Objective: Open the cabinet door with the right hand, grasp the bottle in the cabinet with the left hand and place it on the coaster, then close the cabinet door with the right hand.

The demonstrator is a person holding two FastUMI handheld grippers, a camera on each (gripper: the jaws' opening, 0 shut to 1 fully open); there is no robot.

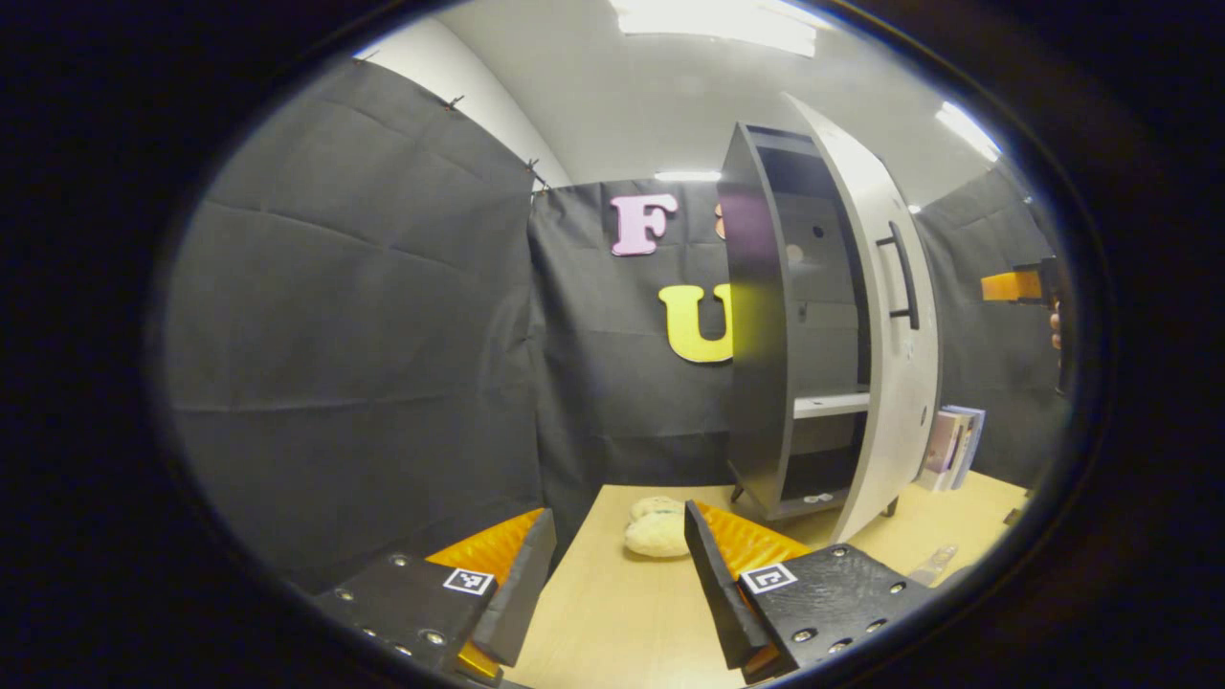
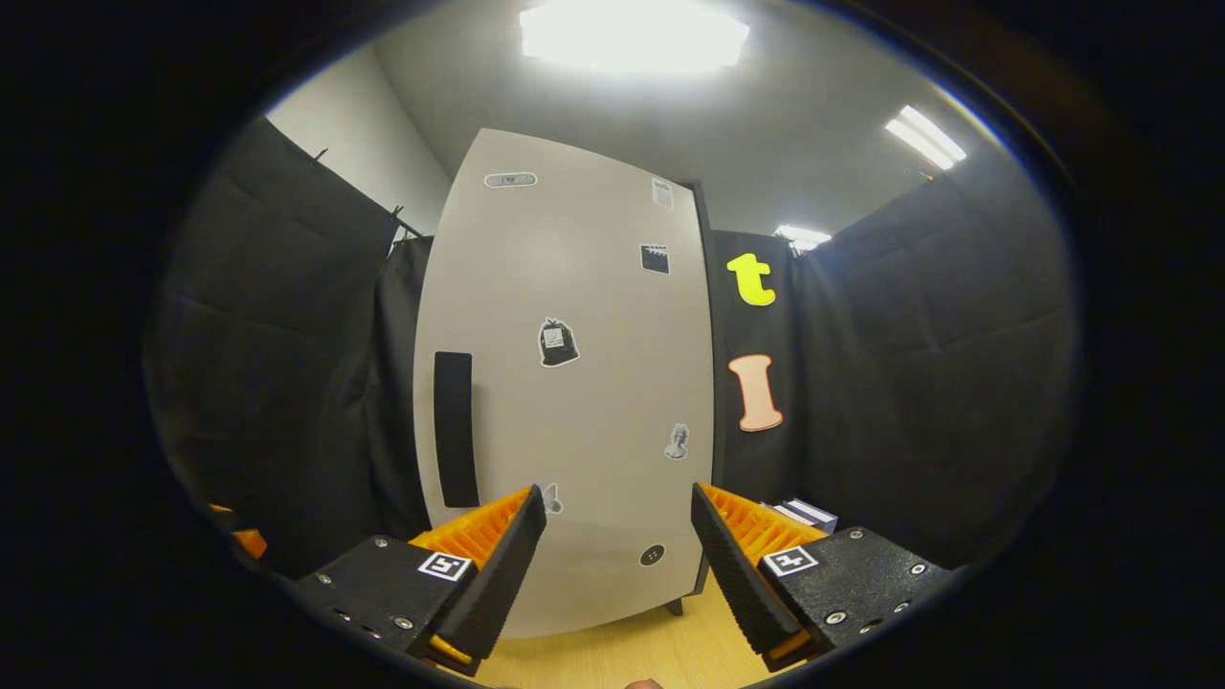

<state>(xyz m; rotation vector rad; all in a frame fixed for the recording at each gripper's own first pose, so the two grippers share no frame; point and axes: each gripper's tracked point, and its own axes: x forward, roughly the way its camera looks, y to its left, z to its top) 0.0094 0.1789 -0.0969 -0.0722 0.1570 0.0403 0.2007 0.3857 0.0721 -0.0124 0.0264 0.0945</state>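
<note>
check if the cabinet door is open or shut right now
Open. In the left gripper view the cabinet door stands swung out from the cabinet, leaving its inner shelf in sight.

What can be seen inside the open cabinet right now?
In the left gripper view, the cabinet shows a pale shelf, with small pale things on its floor. No bottle is visible there. The half-open door covers the right part of the interior.

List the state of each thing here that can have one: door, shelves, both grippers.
Cabinet door: partly open, swung out from the cabinet.
Shelves: no bottle seen on the visible parts.
Left gripper: open, holding nothing.
Right gripper: open, facing the door's outer side, not touching the handle.
</note>
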